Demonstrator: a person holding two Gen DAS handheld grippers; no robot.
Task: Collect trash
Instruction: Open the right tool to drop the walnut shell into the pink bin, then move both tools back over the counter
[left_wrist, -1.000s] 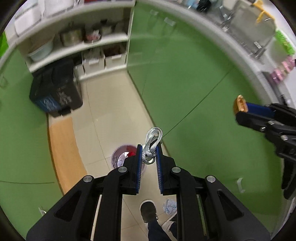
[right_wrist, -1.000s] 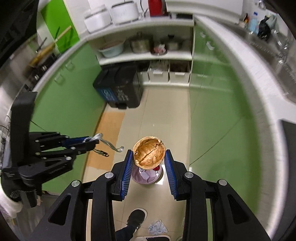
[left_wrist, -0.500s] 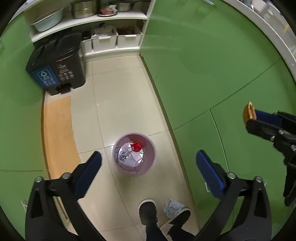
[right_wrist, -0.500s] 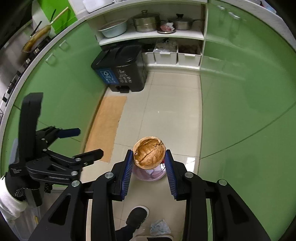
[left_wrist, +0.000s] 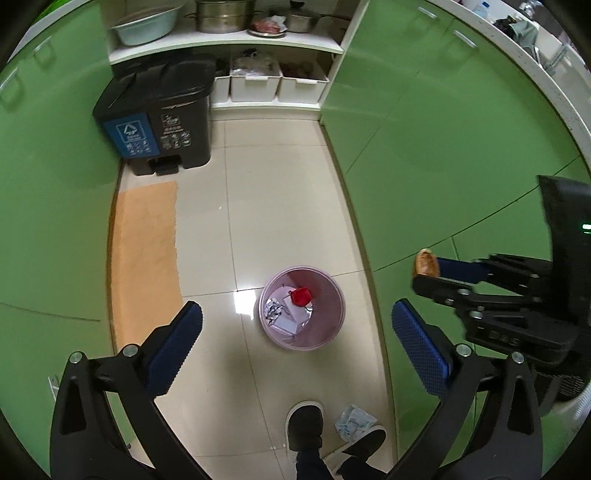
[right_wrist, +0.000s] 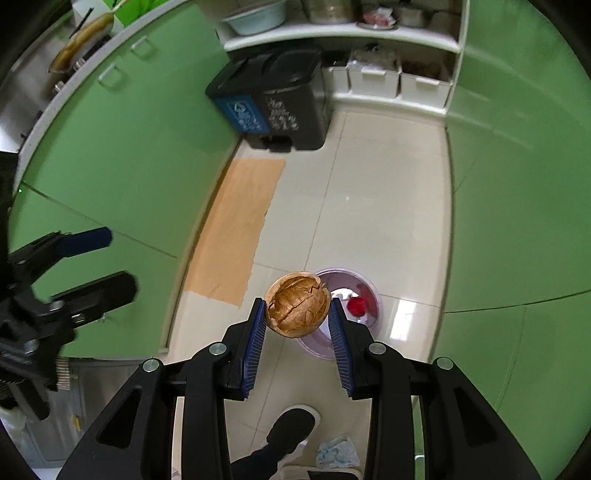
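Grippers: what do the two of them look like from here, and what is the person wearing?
Both the left gripper and right gripper are matte black angular frames with silver bolts and blue ribbed pads. A green indicator light glows on the right unit. The person wears dark trousers and black slippers.

The walnut shell (right_wrist: 298, 305) is a brown, cracked half-shell with a ridged hollow face turned toward the camera; it sits pinched between two blue pads, up in the air above the floor, overlapping the near-left rim of the bin below it in the right wrist view. The small bin (left_wrist: 302, 307) is round, pale lilac, upright on the cream floor tiles near the green cabinets; inside lie a crumpled red scrap (left_wrist: 300, 296), white paper (left_wrist: 291, 320) and a bit of silvery foil (left_wrist: 272, 308).
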